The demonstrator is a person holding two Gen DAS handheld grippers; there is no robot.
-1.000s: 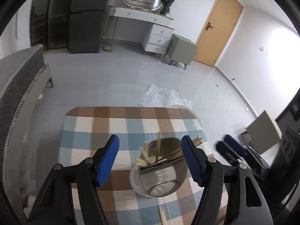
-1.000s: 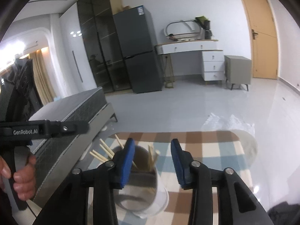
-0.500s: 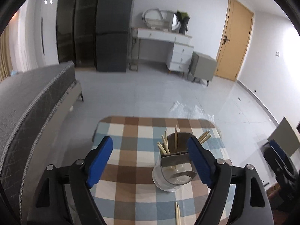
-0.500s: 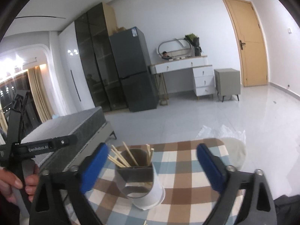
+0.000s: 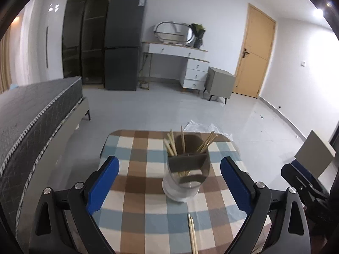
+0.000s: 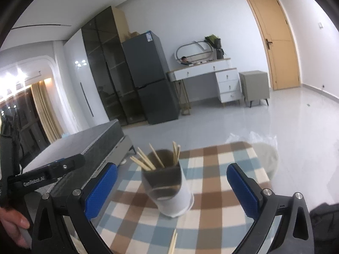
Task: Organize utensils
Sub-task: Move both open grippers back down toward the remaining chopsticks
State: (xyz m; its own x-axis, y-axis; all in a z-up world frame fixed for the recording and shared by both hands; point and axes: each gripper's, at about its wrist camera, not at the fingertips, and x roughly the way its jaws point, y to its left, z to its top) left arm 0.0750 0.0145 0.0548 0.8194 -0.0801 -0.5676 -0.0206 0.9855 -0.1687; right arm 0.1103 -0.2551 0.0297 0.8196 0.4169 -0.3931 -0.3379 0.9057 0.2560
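A grey-and-white utensil holder [image 5: 186,174] stands upright on the checked tablecloth [image 5: 137,201], with several wooden chopsticks [image 5: 172,146] sticking out of its top. It also shows in the right wrist view [image 6: 167,188] with its chopsticks [image 6: 146,160]. A loose pair of chopsticks [image 5: 192,232] lies on the cloth in front of the holder, also seen in the right wrist view [image 6: 173,242]. My left gripper [image 5: 169,184] is open and empty, held back from the holder. My right gripper [image 6: 172,190] is open and empty, also short of the holder.
The small table's far edge [image 5: 169,131] drops to a grey tiled floor with a plastic sheet [image 5: 201,127]. A grey bed [image 5: 31,116] stands to the left. A fridge [image 5: 124,42], a white desk [image 5: 180,59] and a door [image 5: 257,53] line the far wall.
Both grippers have pulled back and up from the holder. The right gripper's jaws have opened wide; the left stayed open. The holder and chopsticks have not moved.
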